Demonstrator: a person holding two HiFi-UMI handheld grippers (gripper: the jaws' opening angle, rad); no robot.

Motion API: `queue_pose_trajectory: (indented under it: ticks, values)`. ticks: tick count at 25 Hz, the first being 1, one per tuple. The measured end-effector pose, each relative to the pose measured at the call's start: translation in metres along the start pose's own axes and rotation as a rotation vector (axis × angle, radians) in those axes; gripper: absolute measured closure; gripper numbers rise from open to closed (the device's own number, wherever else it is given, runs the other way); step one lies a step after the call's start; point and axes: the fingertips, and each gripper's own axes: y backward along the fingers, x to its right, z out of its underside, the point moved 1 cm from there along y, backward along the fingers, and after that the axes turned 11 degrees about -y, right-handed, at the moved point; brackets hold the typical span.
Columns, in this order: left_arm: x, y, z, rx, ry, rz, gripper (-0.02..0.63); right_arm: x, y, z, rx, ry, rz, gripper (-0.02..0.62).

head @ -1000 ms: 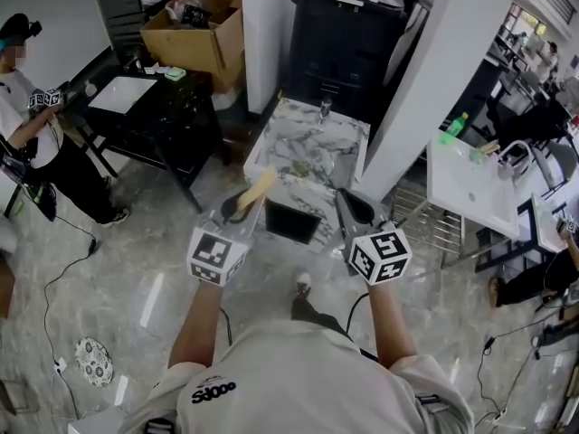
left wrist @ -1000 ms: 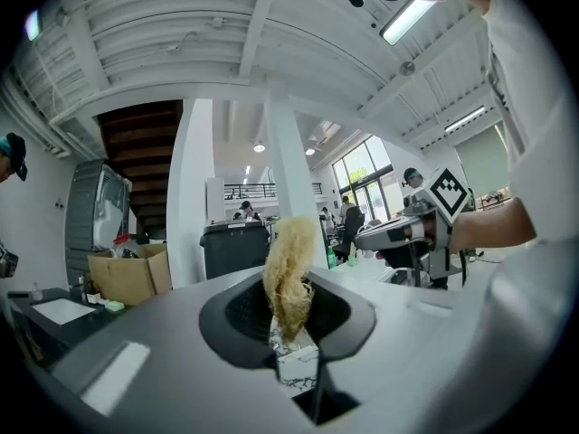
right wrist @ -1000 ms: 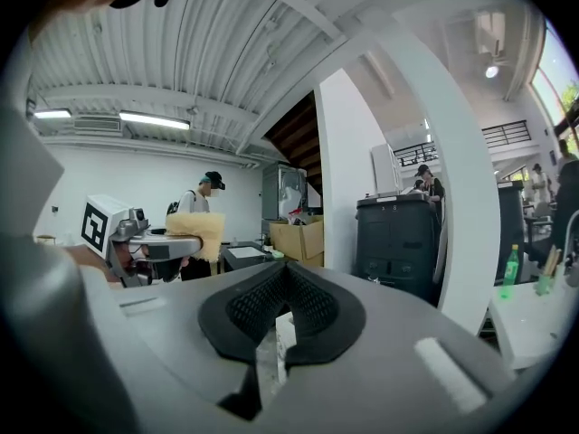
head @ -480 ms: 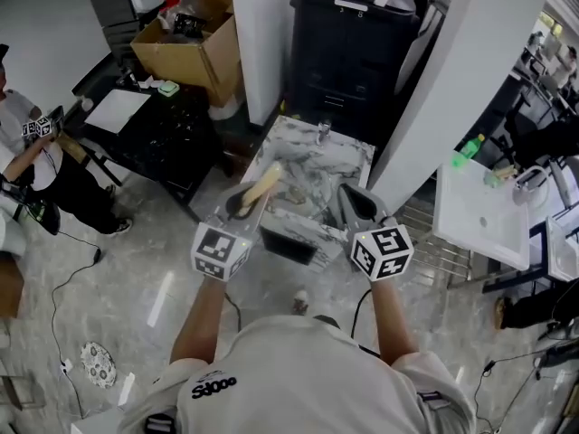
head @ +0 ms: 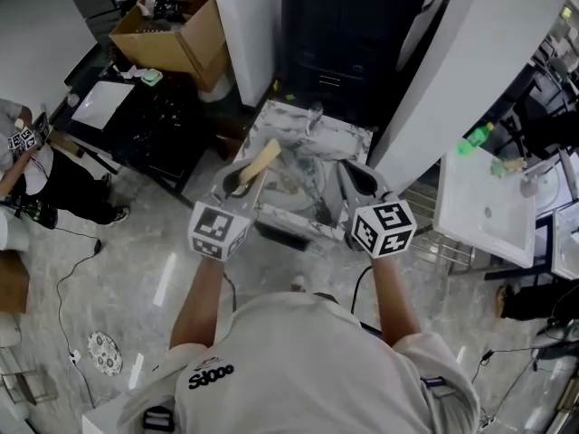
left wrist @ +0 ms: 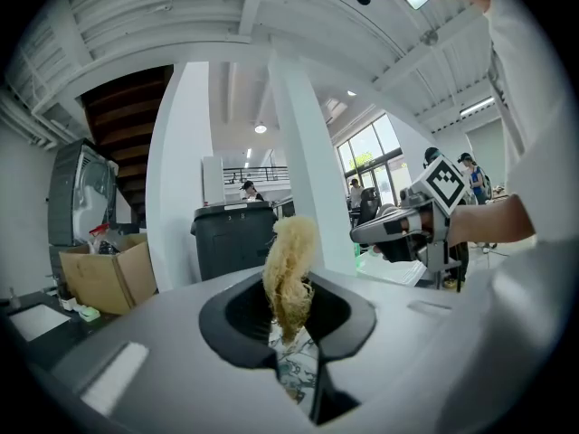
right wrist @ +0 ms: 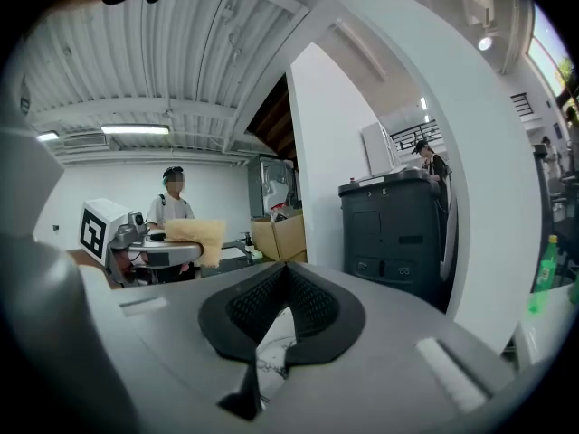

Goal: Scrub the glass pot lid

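Observation:
My left gripper (head: 240, 184) is shut on a tan fibrous scrub sponge (head: 261, 162) that sticks up past its jaws. In the left gripper view the sponge (left wrist: 289, 275) stands upright between the black pads of that gripper (left wrist: 288, 322). My right gripper (head: 359, 197) is held level beside it, jaws closed with nothing between them (right wrist: 285, 319). Both hover in front of a marble sink counter (head: 347, 139) with a basin (head: 298, 177). I cannot make out a glass pot lid in any view.
A black bin (head: 344, 34) stands behind the counter, between white pillars (head: 242, 25). A cardboard box (head: 172, 36) and a dark table (head: 145, 107) are at the left, with a person (head: 27, 174) beside them. A white table (head: 479, 208) with a green bottle (head: 475, 140) is at the right.
The counter has drawn closer under the grippers as the person stepped forward. Both grippers keep the same pose, and the sponge stays held.

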Motion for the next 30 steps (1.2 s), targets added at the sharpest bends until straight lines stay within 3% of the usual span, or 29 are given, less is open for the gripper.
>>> queue_pose_trajectory:
  ticks: [17, 23, 30]
  values:
    - [-0.012, -0.059, 0.064, -0.145, -0.004, 0.016, 0.557, 0.053, -0.054, 0.038, -0.132, -0.052, -0.008, 0.592]
    - [-0.022, -0.081, 0.086, -0.188, -0.020, 0.075, 0.557, 0.057, -0.078, 0.045, -0.150, -0.034, -0.001, 0.592]
    - [-0.038, -0.121, 0.130, -0.236, -0.030, 0.182, 0.557, 0.070, -0.105, 0.056, -0.171, -0.057, 0.087, 0.592]
